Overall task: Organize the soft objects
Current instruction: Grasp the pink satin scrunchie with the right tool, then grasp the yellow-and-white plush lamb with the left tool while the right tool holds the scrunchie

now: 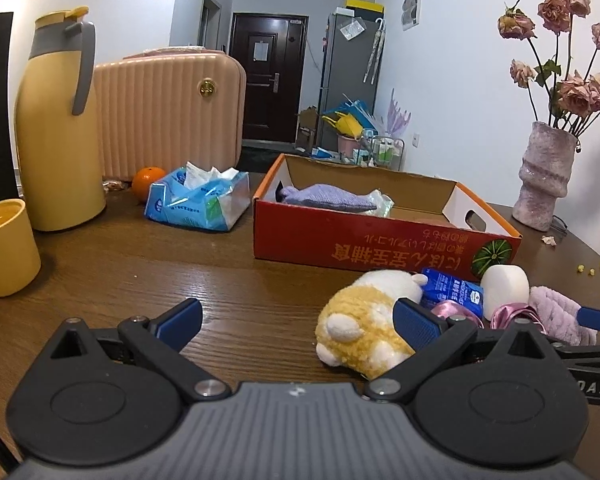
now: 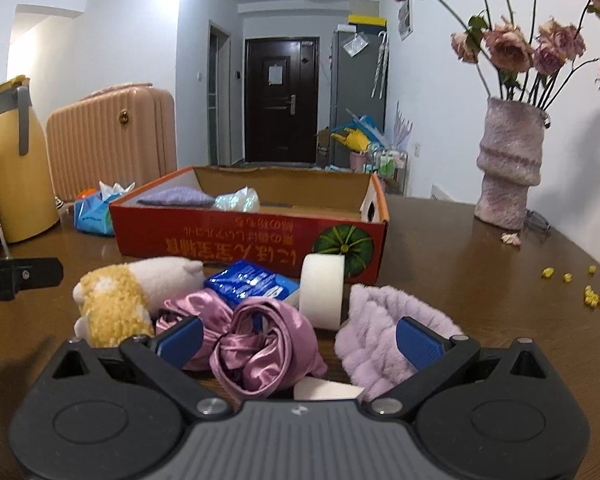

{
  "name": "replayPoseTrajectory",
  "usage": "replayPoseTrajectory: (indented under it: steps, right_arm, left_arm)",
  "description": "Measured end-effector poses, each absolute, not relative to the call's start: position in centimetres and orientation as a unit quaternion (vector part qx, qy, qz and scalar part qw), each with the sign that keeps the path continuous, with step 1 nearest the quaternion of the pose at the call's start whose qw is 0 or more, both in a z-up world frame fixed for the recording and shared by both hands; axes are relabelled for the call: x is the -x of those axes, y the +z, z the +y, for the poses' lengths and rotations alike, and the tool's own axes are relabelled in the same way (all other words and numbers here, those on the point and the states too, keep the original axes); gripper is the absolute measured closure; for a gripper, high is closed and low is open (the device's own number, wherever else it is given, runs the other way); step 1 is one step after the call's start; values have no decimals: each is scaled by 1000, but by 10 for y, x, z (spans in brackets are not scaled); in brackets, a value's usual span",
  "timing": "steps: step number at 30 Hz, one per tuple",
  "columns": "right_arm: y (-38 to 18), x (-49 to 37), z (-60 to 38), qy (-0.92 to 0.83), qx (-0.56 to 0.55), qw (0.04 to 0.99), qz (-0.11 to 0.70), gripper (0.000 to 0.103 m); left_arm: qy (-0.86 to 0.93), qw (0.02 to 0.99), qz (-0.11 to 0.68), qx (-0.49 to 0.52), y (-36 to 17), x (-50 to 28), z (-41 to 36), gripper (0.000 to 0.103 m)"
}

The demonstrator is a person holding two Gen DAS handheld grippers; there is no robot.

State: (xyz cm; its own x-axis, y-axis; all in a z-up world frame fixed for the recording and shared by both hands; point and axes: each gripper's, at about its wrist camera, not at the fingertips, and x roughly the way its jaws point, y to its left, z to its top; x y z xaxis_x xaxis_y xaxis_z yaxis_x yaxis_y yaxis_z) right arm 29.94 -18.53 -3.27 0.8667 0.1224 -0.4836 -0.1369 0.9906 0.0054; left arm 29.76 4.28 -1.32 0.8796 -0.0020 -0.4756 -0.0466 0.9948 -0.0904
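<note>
Brown table (image 2: 440,256) carries a red box (image 2: 244,236) (purple cloth (image 2: 176,196) already inside). Before it lie a plush (image 2: 116,300), satin scrunchies (image 2: 260,344) and a fuzzy headband (image 2: 376,332). Right claw (image 2: 298,338) gapes wide around the scrunchies; left claw (image 1: 298,324) open, empty, beside the plush (image 1: 364,324).

Bare table (image 1: 140,280) left; soft pile (image 2: 260,340) crowds box (image 2: 244,236) front.
</note>
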Motion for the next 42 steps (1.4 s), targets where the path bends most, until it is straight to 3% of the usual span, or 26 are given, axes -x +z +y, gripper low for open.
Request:
replayPoseTrajectory:
  steps: [16, 22, 24, 27, 42]
  right_arm:
    - [-51, -333, -139, 139, 96, 953, 251, 13]
    - [-58, -347, -143, 169, 68, 938, 295, 31]
    - [-59, -345, -143, 175, 70, 937, 295, 55]
    - [-59, -342, -144, 181, 65, 936, 295, 66]
    - [-27, -310, -164, 126, 53, 976, 166, 72]
  left_arm:
    - [17, 966, 254, 55, -14, -299, 45, 0]
    - [17, 964, 259, 56, -15, -301, 46, 0]
    - [17, 964, 261, 56, -15, -302, 46, 0]
    - [16, 964, 258, 59, -14, -301, 47, 0]
    - [20, 965, 252, 74, -13, -302, 52, 0]
